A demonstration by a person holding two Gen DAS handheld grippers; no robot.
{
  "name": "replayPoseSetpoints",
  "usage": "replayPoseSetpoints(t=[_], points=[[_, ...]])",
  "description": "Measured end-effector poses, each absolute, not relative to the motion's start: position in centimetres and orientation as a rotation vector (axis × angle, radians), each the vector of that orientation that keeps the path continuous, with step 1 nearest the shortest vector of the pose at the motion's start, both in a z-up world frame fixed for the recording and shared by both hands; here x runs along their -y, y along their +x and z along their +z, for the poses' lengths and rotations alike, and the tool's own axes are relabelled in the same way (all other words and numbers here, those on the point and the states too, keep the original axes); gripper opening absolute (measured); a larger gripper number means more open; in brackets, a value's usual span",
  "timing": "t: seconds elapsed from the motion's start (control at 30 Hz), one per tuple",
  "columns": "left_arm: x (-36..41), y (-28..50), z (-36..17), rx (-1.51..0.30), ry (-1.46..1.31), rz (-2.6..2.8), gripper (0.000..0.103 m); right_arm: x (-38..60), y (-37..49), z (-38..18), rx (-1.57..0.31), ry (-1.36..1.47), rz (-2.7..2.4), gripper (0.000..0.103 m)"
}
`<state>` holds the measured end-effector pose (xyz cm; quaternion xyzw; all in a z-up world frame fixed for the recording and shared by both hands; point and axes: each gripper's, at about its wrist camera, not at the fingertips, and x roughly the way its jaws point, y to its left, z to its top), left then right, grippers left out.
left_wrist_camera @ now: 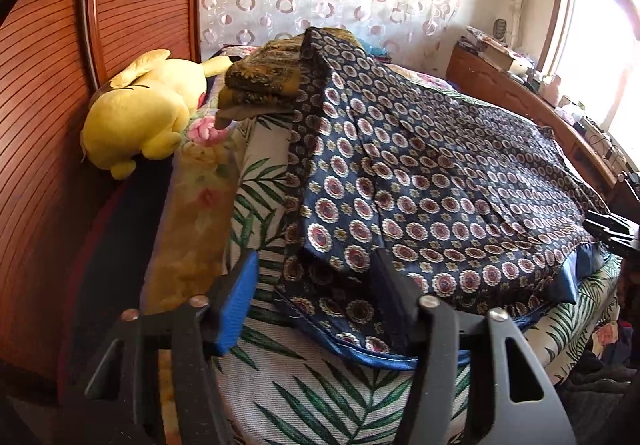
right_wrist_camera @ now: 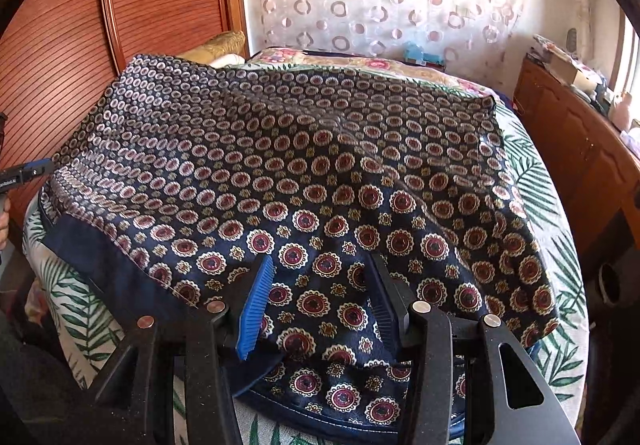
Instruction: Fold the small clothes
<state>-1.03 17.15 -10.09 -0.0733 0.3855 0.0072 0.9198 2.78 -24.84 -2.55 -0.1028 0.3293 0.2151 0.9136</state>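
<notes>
A navy garment with red and white medallions (left_wrist_camera: 440, 181) (right_wrist_camera: 320, 165) lies spread over the palm-leaf bed sheet (left_wrist_camera: 320, 397) (right_wrist_camera: 80, 309). Its near hem shows a blue edge. My left gripper (left_wrist_camera: 316, 257) stands over the garment's near left corner. The corner lies between the blue pads (left_wrist_camera: 236, 305), and the left pad is clear of the cloth. My right gripper (right_wrist_camera: 320, 259) straddles the garment's near edge, with cloth between its fingers (right_wrist_camera: 256, 309) and a gap showing at the pads. The right gripper (left_wrist_camera: 610, 233) also shows at the far right of the left wrist view.
A yellow plush toy (left_wrist_camera: 140, 113) and a folded stack of yellow-brown patterned clothes (left_wrist_camera: 264, 81) lie near the wooden headboard (left_wrist_camera: 48, 85). A wooden cabinet (right_wrist_camera: 580, 149) with clutter on top runs along the right side. The left gripper (right_wrist_camera: 24, 173) and a hand (right_wrist_camera: 2, 221) show at the left edge.
</notes>
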Motion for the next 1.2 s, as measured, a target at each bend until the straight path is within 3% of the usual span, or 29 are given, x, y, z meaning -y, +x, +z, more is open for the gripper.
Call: replayPoseSetpoints(t=[0.27, 0.37, 0.6, 0.77, 0.83, 0.87, 0.9, 1.2], points=[[-17.1, -0.8, -10.6, -0.802, -0.177, 0.016, 0.052, 24.2, 2.1, -3.5, -0.64, -0.217, 0.416, 0.055], [-17.0, -0.6, -10.8, -0.81, -0.188, 0.0, 0.04, 24.4, 1.9, -3.6, -0.635, -0.219, 0.415, 0.056], [-17.0, -0.1, -11.1, -0.821, -0.201, 0.008, 0.038, 24.5, 1.7, -3.6, -0.635, -0.218, 0.423, 0.058], [-16.9, 0.4, -11.1, -0.824, -0.191, 0.02, 0.038, 24.7, 1.8, -3.4, -0.643, -0.22, 0.439, 0.065], [-16.7, 0.4, -11.1, -0.822, -0.177, 0.017, 0.026, 24.7, 1.8, -3.3, -0.643, -0.226, 0.436, 0.066], [-16.7, 0.5, -11.1, -0.825, -0.179, 0.009, 0.01, 24.6, 1.8, -3.3, -0.643, -0.224, 0.435, 0.066], [-16.7, 0.5, -11.0, -0.824, -0.206, -0.016, 0.006, 24.6, 1.8, -3.3, -0.644, -0.222, 0.436, 0.066], [-13.2, 1.4, -6.3, -0.695, -0.186, -0.167, 0.004, 24.4, 1.8, -3.3, -0.648, -0.22, 0.429, 0.068]])
